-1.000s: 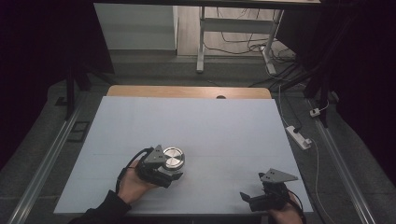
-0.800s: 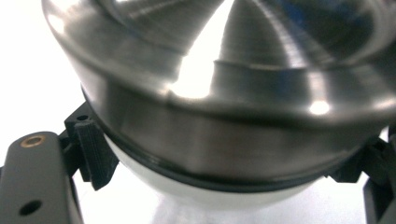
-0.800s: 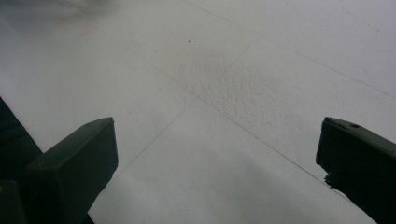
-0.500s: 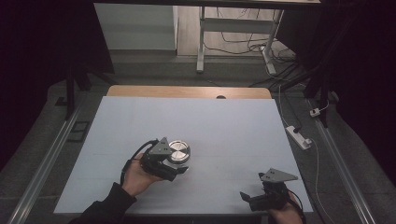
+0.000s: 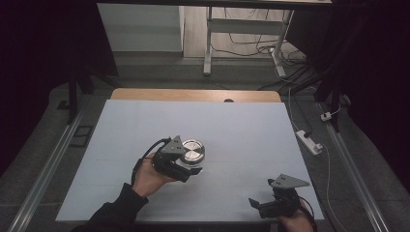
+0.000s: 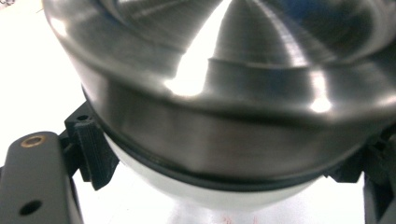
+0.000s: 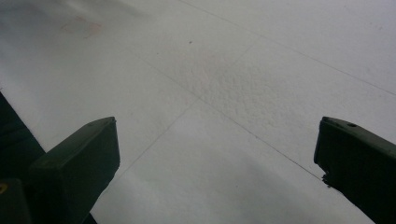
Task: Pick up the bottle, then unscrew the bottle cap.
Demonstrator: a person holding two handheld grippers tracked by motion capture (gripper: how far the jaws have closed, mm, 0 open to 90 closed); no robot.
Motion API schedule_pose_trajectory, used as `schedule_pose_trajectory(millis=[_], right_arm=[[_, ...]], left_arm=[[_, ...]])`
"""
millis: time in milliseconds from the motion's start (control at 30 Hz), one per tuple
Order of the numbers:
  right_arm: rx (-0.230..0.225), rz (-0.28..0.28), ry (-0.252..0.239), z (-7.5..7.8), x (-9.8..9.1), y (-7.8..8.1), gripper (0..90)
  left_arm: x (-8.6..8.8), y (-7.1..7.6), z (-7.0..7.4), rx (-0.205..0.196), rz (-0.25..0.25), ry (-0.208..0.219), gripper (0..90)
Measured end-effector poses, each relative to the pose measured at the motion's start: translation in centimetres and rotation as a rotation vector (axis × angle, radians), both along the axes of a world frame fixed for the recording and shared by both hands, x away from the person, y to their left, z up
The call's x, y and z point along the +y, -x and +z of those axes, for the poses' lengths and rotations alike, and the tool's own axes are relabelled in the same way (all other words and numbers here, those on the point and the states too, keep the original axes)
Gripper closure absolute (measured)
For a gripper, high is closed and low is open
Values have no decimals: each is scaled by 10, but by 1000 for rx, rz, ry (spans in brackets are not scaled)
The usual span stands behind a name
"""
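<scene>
A round metal tin (image 5: 192,151) sits near the surface's (image 5: 251,130) centre, clenched by the left tool (image 5: 186,164). It looks rigid, smooth and slippery; the side wall below the lid suits gripping best. The right tool (image 5: 263,205) at five o'clock gapes, released.

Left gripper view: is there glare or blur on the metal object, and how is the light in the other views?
Left gripper view: the round metal object carries bright white glare streaks and looks soft, being very close. High view: the white table is lit, the surroundings dark. Right gripper view: even light, the table's texture sharp, the jaws slightly blurred.
</scene>
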State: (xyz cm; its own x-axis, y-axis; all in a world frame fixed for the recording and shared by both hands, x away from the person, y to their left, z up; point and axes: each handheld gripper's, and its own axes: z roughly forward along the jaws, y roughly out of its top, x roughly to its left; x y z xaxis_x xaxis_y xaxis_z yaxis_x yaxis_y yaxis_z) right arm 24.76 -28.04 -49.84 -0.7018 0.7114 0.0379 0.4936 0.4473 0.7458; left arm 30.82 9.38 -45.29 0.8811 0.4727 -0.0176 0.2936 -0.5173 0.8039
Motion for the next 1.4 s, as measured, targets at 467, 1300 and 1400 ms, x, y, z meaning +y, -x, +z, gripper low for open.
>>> schedule_pose_trajectory(millis=[467,1300,1400], right_arm=[[-4,-5,-13,1,-1,0,0],[-63,138,-94,29,39,1,0],[-57,163,-128,31,44,0,0]], left_arm=[[0,0,-1,11,5,7,160],[-4,1,-3,12,-2,-1,159],[-5,2,-3,12,-1,-2,160]])
